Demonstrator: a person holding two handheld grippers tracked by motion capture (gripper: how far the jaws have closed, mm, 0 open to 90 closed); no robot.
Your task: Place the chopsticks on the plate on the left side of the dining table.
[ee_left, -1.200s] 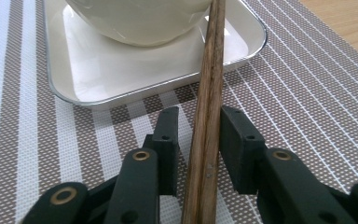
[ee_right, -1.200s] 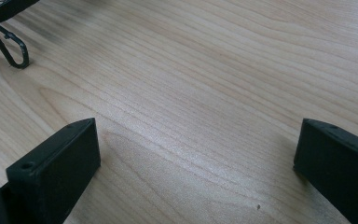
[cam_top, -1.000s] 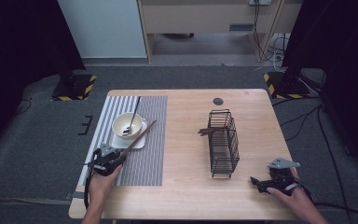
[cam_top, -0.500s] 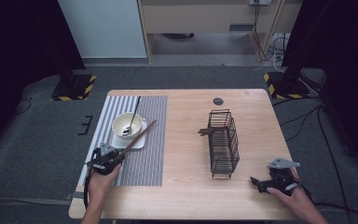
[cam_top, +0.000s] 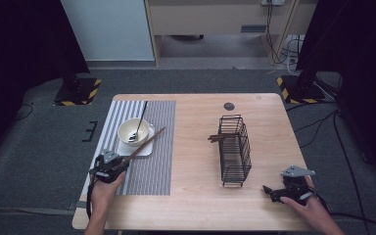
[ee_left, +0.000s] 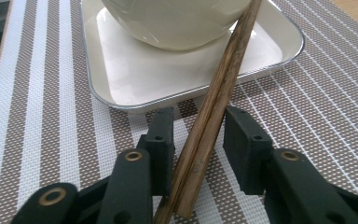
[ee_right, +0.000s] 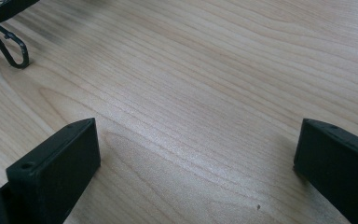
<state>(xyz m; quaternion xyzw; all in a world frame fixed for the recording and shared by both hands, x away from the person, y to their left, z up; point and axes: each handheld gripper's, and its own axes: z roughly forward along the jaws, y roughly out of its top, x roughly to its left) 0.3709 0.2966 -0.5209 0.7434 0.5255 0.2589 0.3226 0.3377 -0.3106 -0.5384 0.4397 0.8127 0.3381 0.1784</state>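
Note:
A pair of brown wooden chopsticks (ee_left: 214,107) lies slanted between the jaws of my left gripper (ee_left: 199,135). Their far end leans on the white bowl (ee_left: 177,23) and its square white tray (ee_left: 135,79). The jaws have just been opening, and a small gap shows on each side of the sticks. In the high view the left gripper (cam_top: 117,165) sits on the striped placemat (cam_top: 152,171), with the chopsticks (cam_top: 144,143) running up to the bowl (cam_top: 129,129). My right gripper (cam_top: 269,192) rests open on the bare wood at the front right, with nothing between its jaws (ee_right: 196,154).
A dark spoon (cam_top: 141,117) stands in the bowl. A black wire basket (cam_top: 235,149) stands right of centre with more brown sticks (cam_top: 215,138) poking out of its left side; one of its feet (ee_right: 9,42) shows in the right gripper view. A small black disc (cam_top: 229,105) lies at the back.

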